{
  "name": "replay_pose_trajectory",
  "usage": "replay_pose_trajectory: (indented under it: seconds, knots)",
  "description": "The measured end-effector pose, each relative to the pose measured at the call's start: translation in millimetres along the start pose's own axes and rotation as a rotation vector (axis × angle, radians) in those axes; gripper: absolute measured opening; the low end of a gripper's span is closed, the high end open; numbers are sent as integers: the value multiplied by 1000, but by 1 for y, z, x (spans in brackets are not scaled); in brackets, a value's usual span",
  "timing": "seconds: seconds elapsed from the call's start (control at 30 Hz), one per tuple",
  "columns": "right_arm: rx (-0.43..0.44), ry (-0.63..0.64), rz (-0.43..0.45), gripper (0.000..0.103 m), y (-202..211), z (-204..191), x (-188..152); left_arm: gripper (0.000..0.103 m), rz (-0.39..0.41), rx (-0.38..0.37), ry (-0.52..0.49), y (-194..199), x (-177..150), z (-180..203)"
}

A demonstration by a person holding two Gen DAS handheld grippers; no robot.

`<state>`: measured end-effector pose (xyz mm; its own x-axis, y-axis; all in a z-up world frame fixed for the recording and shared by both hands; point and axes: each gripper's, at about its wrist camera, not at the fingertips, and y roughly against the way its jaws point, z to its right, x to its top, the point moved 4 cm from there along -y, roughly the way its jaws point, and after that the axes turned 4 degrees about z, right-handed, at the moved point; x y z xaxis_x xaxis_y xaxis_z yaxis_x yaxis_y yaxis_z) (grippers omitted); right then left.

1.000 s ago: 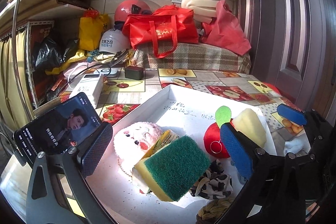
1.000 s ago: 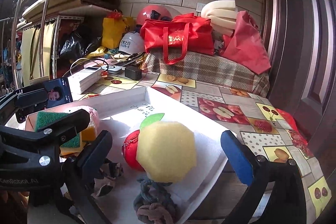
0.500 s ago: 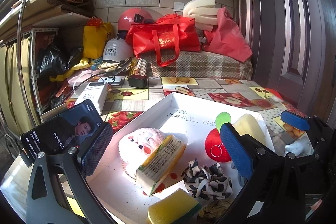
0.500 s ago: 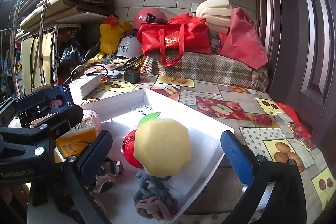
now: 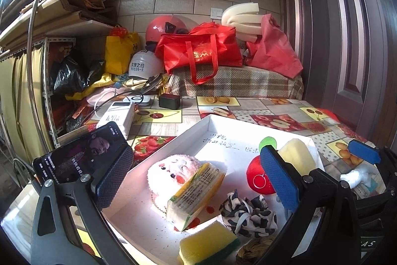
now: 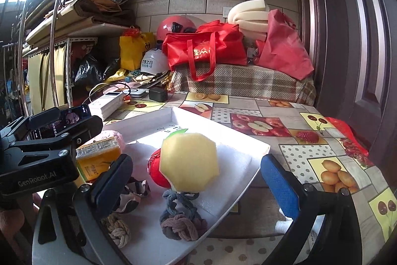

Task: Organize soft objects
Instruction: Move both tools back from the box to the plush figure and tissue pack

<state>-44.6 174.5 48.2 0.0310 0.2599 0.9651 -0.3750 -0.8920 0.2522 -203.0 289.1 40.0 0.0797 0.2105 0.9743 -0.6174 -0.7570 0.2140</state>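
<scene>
A white tray (image 5: pixel 218 126) holds a pink plush face (image 5: pixel 171 170), an orange carton (image 5: pixel 198 190), a red apple toy (image 5: pixel 258 178), a pale yellow sponge (image 5: pixel 297 158), a black-and-white scrunchie (image 5: pixel 248 215) and a yellow-green sponge (image 5: pixel 208 245) at the near edge. My left gripper (image 5: pixel 196 183) is open and empty above the tray. My right gripper (image 6: pixel 196 183) is open and empty at the tray's (image 6: pixel 248 140) near right corner, with the pale sponge (image 6: pixel 189 163), the apple toy (image 6: pixel 156 170), a grey knotted rope (image 6: pixel 181 220) and a beige rope (image 6: pixel 119 232) between its fingers' line of sight.
A phone (image 5: pixel 82 155) stands left of the tray. A white box (image 5: pixel 116 118), a black charger (image 5: pixel 170 101) and cables lie behind. Red bags (image 5: pixel 201 54) and helmets (image 5: pixel 144 66) sit on a plaid bench. A white crumpled piece (image 5: pixel 354 175) lies right of the tray.
The left gripper let go of the yellow-green sponge, which dropped into the tray's near edge. The left gripper drew back and up. The right gripper barely moved.
</scene>
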Motion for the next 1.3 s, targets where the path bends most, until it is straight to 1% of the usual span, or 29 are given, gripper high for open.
replay_pose_trajectory:
  seconds: [0.07, 0.17, 0.27, 0.33, 0.43, 0.53, 0.57, 0.6, 0.67, 0.73, 0.77, 0.83, 0.87, 0.93, 1.0, 1.03, 1.13, 1.2, 1.3]
  knots:
    - [19, -9, 39, 103, 13, 2, -1, 103, 11, 1, -13, 4, 0, 3]
    - [39, -23, 47, 103, 29, 8, -4, 103, 24, -20, -23, 12, -1, 11]
    - [19, -58, 68, 103, 49, 25, -8, 103, 25, -45, -33, 19, -3, 23]
    - [0, -100, 76, 103, 60, 43, -10, 103, 17, -62, -49, 23, -4, 32]
    - [-69, -160, 123, 103, 82, 76, -11, 103, 9, -119, -66, 29, -6, 47]
    - [-202, -212, 176, 103, 105, 114, -14, 103, -10, -174, -81, 33, -8, 61]
    - [-236, -232, 178, 103, 111, 128, -15, 103, -18, -190, -87, 34, -9, 66]
    - [-252, -249, 168, 103, 115, 142, -18, 103, -24, -204, -94, 36, -10, 71]
    - [-264, -256, 121, 103, 116, 166, -24, 103, -36, -250, -107, 40, -13, 81]
    - [-283, -246, 49, 103, 115, 187, -31, 103, -51, -332, -113, 44, -15, 94]
    - [-275, -242, 11, 103, 113, 194, -34, 103, -66, -368, -123, 45, -17, 102]
    - [-257, -231, -76, 103, 108, 204, -43, 103, -97, -415, -165, 48, -21, 123]
    - [-235, -228, -106, 103, 106, 205, -47, 103, -106, -432, -193, 50, -23, 135]
    - [-152, -219, -142, 103, 104, 199, -51, 103, -111, -446, -231, 54, -26, 153]
    - [-87, -152, -181, 103, 96, 182, -53, 103, -121, -460, -247, 56, -29, 167]
    - [-61, -107, -216, 103, 89, 173, -55, 103, -131, -465, -250, 55, -30, 172]
    - [-42, -16, -320, 103, 64, 155, -64, 103, -158, -455, -260, 52, -32, 177]
    - [-15, -20, -370, 103, 47, 150, -68, 103, -175, -451, -250, 48, -33, 175]
    - [23, -73, -438, 103, 26, 153, -73, 103, -209, -435, -228, 40, -34, 171]
